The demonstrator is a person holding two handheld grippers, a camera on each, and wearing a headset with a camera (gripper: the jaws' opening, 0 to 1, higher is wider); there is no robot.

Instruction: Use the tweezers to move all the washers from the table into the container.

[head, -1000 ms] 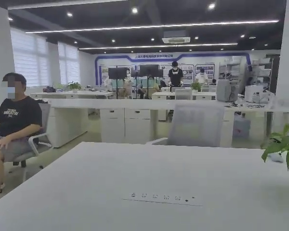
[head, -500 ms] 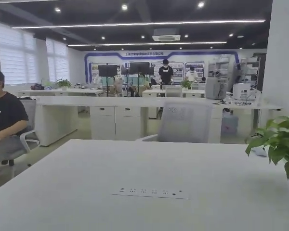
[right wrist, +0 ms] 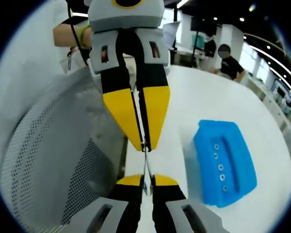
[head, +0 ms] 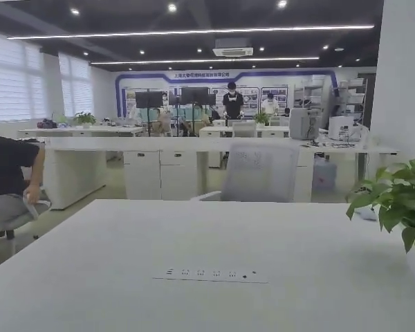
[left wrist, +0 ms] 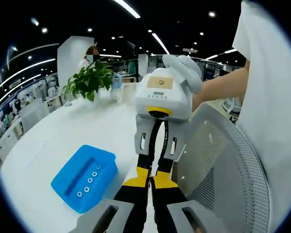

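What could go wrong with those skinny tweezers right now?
The tweezers are pinched between the left gripper and right gripper, beside the mesh chair at the table edge; a slip could drop them. The head view looks across the room, not at the blue tray of washers, so aiming could go wrong.

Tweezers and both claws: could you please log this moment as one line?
left claw: shut on tweezers | right claw: shut on tweezers, tip to tip | blue tray: five washers, on table
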